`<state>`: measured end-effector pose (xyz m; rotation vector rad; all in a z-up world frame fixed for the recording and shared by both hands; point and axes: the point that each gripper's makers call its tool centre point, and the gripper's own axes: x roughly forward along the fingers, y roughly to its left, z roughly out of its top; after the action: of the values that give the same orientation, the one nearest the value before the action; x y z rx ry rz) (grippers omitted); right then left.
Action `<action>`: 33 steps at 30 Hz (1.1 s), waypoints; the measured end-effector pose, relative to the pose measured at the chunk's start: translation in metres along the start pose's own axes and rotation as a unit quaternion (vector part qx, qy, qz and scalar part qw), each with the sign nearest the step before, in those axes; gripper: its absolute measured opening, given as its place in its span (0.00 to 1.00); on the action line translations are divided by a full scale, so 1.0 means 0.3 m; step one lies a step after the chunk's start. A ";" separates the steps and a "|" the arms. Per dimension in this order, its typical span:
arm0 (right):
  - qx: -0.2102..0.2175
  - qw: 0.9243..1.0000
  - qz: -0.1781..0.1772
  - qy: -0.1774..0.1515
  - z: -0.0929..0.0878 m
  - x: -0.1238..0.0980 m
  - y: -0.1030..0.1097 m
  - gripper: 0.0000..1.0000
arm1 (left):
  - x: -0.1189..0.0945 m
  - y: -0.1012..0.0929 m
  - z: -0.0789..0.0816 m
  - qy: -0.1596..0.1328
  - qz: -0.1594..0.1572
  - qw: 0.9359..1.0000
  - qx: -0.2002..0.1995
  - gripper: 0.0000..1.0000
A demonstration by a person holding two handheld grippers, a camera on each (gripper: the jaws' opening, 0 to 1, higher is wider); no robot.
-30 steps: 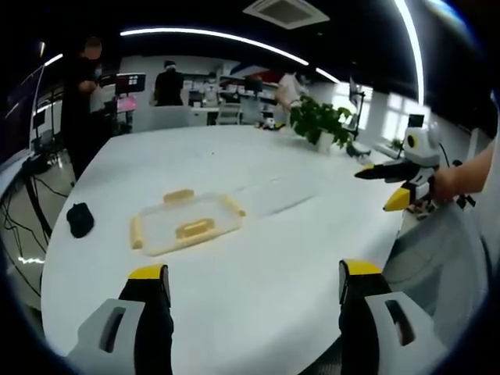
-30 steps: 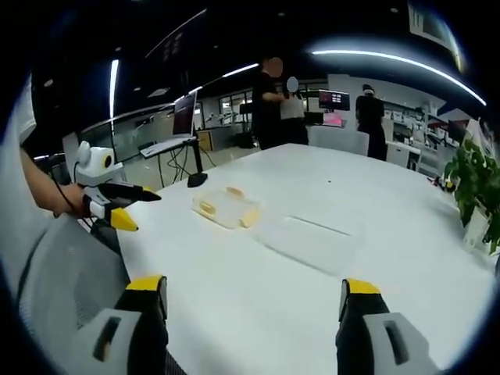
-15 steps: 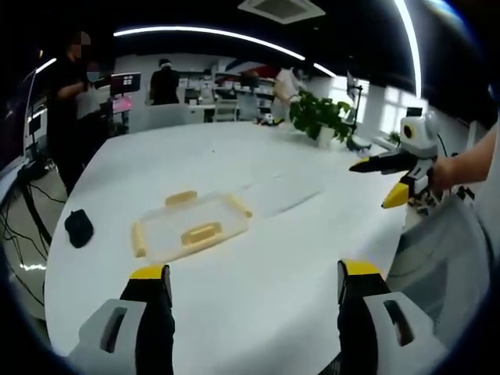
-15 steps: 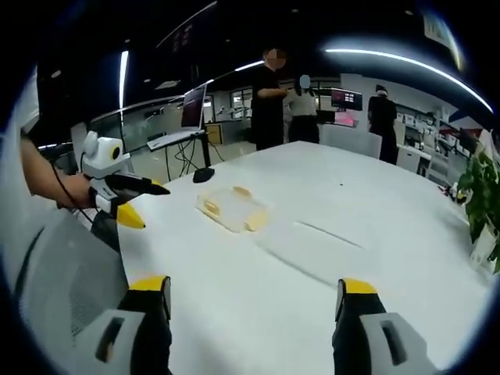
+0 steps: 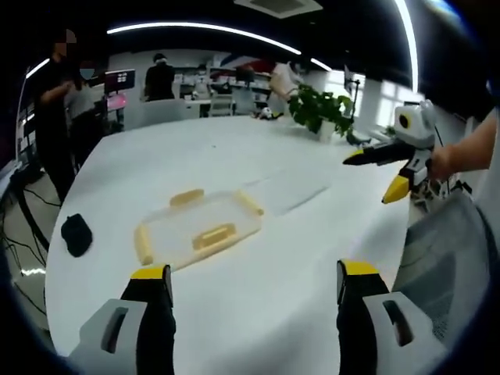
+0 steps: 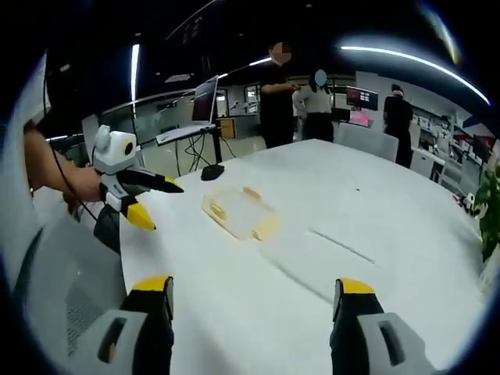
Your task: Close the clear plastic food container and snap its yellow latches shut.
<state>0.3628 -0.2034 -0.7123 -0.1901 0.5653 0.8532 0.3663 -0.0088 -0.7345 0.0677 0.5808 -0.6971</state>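
The clear container base point(image 5: 199, 230) with yellow latches on its sides lies open on the white table point(image 5: 266, 297); it also appears as the container point(image 6: 238, 212) in the right gripper view. Its clear lid point(image 5: 285, 191) lies flat on the table beside it, faint as the lid point(image 6: 320, 254). My left gripper point(image 5: 254, 281) is open, short of the container and above the table. My right gripper point(image 6: 254, 293) is open too, nothing between its jaws. Each comes into the other's view: right gripper point(image 5: 375, 176), left gripper point(image 6: 166, 205).
A small black object point(image 5: 76, 234) lies left of the container near the table edge. A potted plant point(image 5: 320, 113) stands at the far side. A grey chair back point(image 5: 437, 258) is close at the near edge. Several people point(image 6: 277, 98) stand beyond the table.
Both views have drawn a little closer to the table, so container and lid look larger. The container and lid themselves lie where they were; both grippers stay open.
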 end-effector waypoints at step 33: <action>-0.093 0.992 0.081 0.033 0.129 0.270 -0.001 0.73 | 0.056 0.189 -0.015 0.082 -0.054 0.982 0.163 0.80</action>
<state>0.4206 -0.1357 -0.7240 -0.3474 0.5686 1.0611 0.4098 0.0261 -0.7546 0.4053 0.6267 -0.8945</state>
